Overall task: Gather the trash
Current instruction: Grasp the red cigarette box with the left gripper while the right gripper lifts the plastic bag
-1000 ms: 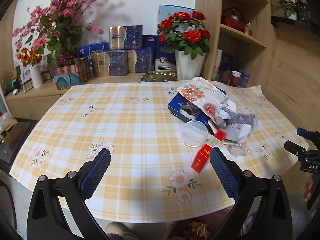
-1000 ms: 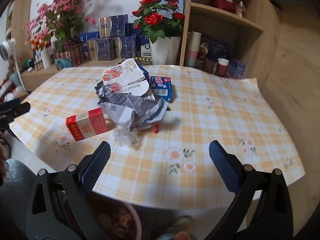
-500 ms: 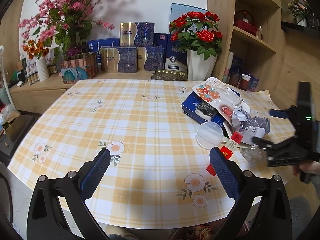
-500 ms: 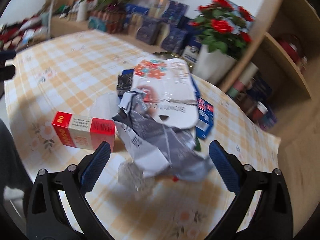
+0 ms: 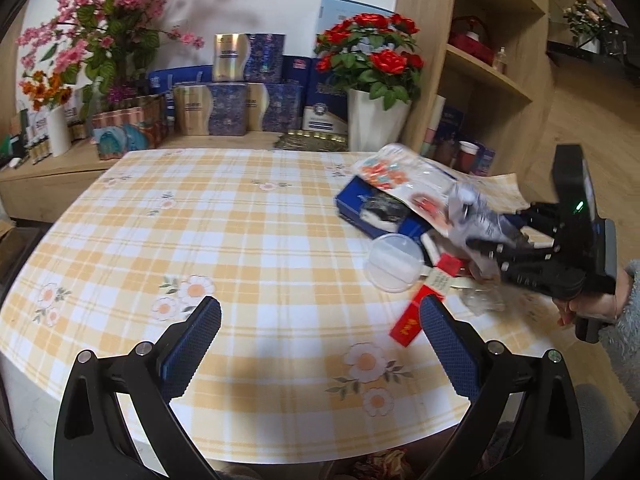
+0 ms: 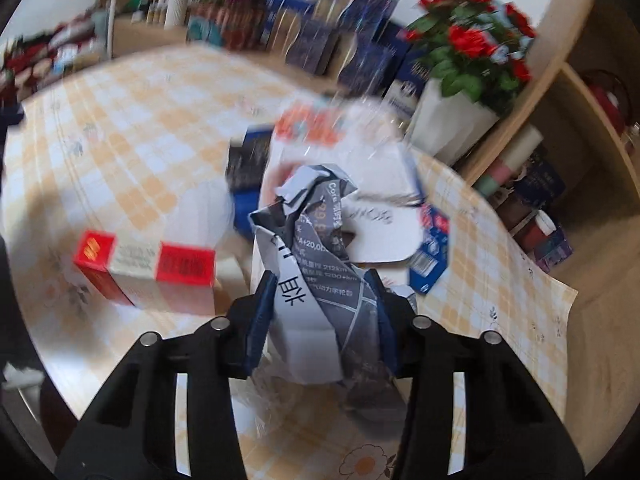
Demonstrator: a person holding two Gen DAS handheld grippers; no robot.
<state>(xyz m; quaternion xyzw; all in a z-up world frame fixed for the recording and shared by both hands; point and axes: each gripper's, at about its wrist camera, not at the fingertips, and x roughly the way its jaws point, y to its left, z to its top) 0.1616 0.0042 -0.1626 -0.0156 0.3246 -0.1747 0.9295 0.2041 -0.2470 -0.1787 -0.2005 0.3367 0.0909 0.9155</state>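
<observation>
A heap of trash lies on the right side of the checked table (image 5: 200, 220): crumpled grey printed paper (image 6: 316, 232), a white flowered pouch (image 5: 396, 176), a blue box (image 5: 372, 208), a clear round lid (image 5: 396, 262), a red and white carton (image 6: 148, 268) and crumpled clear plastic (image 5: 480, 300). My right gripper (image 6: 322, 292) is closing on the grey paper, with a pad pressed against each side of it. In the left wrist view it (image 5: 486, 254) reaches into the heap from the right. My left gripper (image 5: 320, 332) hangs open over the table's near edge, holding nothing.
A white vase of red roses (image 5: 376, 120), stacked blue and gold boxes (image 5: 232, 92) and pink flowers (image 5: 100, 32) stand behind the table. A wooden shelf unit (image 5: 488, 68) rises at the right. A person's hand and grey sleeve (image 5: 616, 320) hold the right gripper.
The right gripper swung in from the table's right edge to the heap, rolled, and closed from wide open onto the grey paper. The left gripper barely moved.
</observation>
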